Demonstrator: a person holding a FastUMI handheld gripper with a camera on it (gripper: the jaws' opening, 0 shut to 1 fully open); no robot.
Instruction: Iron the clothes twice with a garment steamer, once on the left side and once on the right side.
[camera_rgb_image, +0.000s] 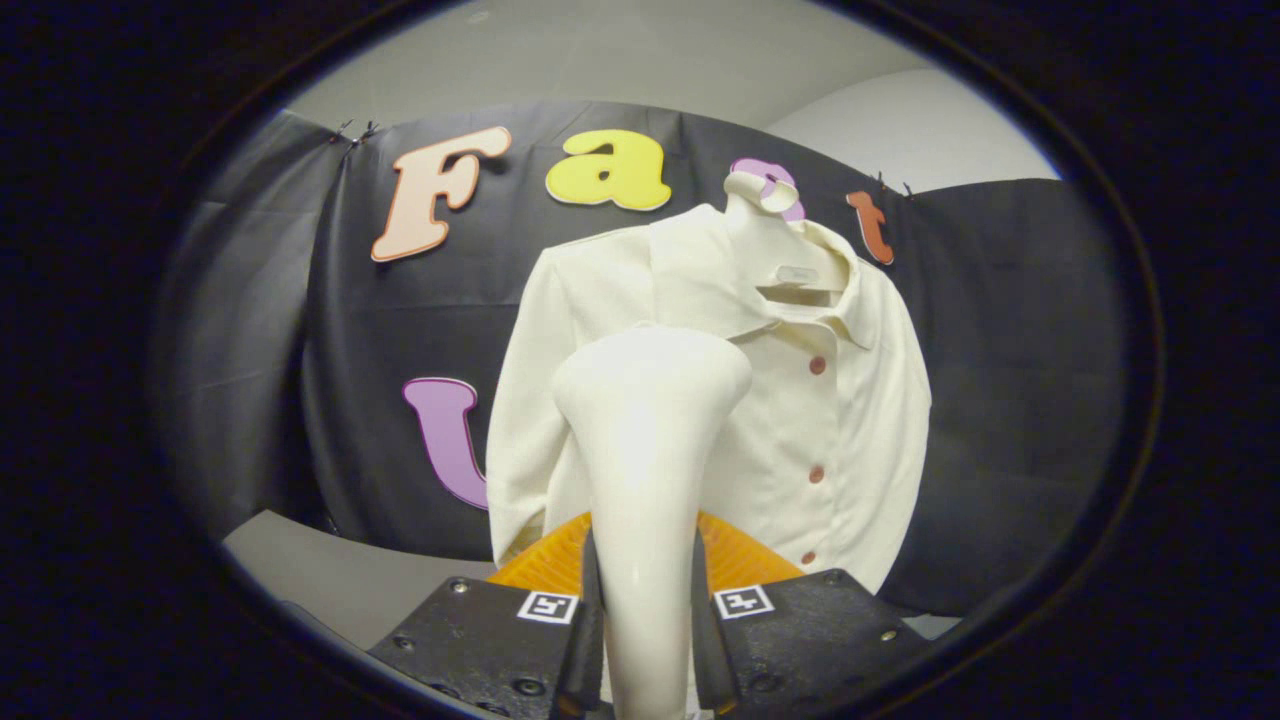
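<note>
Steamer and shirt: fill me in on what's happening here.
A hand-held gripper is shut on the white garment steamer, both fingers pressing its handle. The steamer head points up in front of a cream shirt with red buttons, hanging on a dress form against the black cloth. Whether the head touches the fabric cannot be told.

A cream shirt (800, 400) of matt, finely woven cloth hangs on a smooth, pale plastic hanger (775, 230); its round buttons (817, 365) look like reddish plastic. The steamer (645, 440) has a smooth, slightly glossy white plastic body. The tool (645, 640) grips it with matt black fingers (580, 640), ribbed orange plastic behind them and paper-like square markers (742, 601) on top. The desk (330, 575) looks smooth, grey and matt.
</note>
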